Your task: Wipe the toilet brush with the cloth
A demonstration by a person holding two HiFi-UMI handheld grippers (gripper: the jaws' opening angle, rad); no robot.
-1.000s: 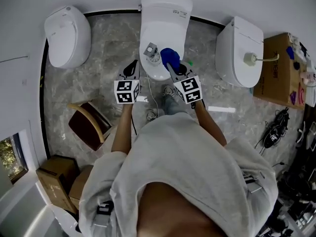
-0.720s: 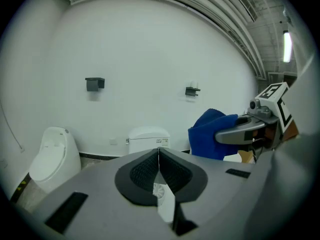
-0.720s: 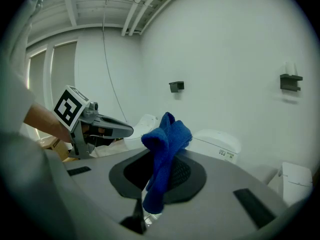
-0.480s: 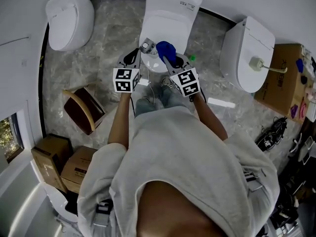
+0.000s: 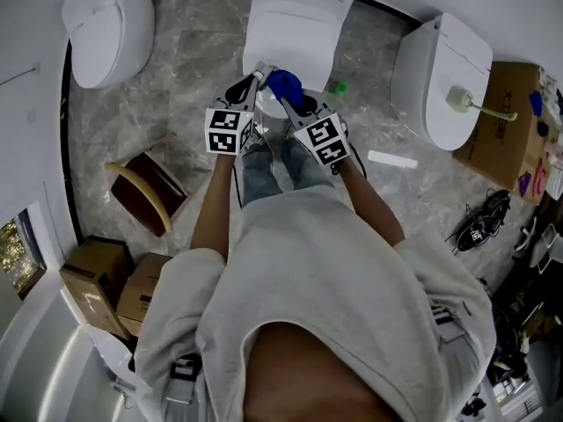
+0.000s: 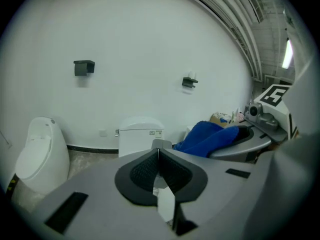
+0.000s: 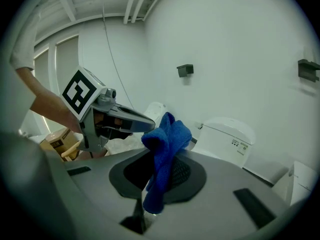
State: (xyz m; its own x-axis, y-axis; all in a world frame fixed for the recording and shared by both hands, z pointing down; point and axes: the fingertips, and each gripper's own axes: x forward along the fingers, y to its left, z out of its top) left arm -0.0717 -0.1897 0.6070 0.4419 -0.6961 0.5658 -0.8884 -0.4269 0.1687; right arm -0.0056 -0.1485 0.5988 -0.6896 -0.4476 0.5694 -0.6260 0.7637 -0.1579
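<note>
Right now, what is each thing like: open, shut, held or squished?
Left gripper: jaws shut on a thin grey piece, probably the toilet brush.
Right gripper: jaws shut on the blue cloth.
Blue cloth: bunched up, held, sticking out past the jaws.
Middle toilet: lid down.
Left toilet: lid down.
Right toilet: lid down.

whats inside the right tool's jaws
A blue cloth, pinched between the jaws and bunched above them. It covers the gap between them, so anything else there is hidden.
</note>
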